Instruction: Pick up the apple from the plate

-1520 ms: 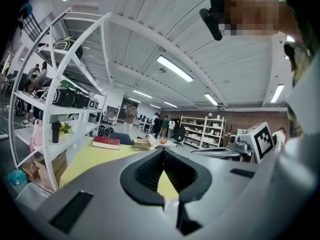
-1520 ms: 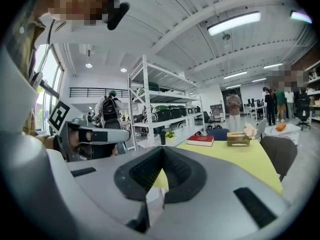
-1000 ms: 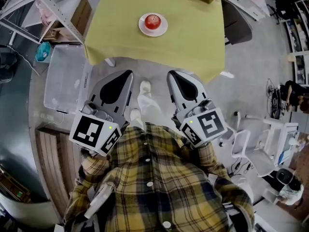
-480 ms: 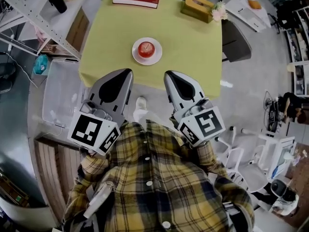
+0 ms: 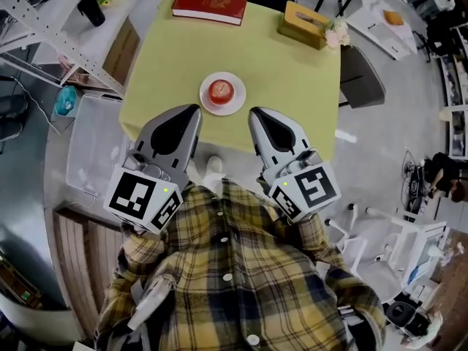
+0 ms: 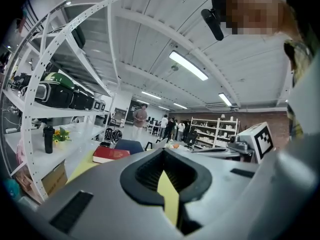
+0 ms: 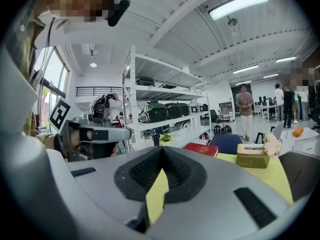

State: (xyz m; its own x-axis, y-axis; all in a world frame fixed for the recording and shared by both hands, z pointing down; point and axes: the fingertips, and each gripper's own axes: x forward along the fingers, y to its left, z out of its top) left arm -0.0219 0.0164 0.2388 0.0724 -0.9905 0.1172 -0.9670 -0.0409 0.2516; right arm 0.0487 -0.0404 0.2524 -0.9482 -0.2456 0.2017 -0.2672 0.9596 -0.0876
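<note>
- Closing in on the counter (image 5: pixel 285 72): a moment ago its near edge lay well ahead of both tools. Now that edge sits under their tips, so the person has walked up and the reach itself can begin.
- The person's plaid shirt (image 5: pixel 227 269) fills the bottom of the head view, with both forearms tucked close to the body and not yet stretched out.
- The left tool (image 5: pixel 191 111) and the right tool (image 5: pixel 256 112) are held side by side, pointing ahead, roughly level with the noses dipped a little. Neither is turned toward the fruit.
- Each tool is pinched fully closed with nothing between its jaws; only a sliver of yellow cloth shows through below the tips. I'd judge one must spread wide before it can go around the fruit.
- The book (image 5: pixel 210 3) and the box (image 5: pixel 303 23) sit at the far edge, well apart from the plate, so neither should get in the way.
- The plate (image 5: pixel 207 102) lies on the near half of the counter. From above it shows between the two tool tips and just ahead of them.
- The apple (image 5: pixel 221 91) sits in the middle of the plate, untouched. Either tool looks about equally placed to take it.
</note>
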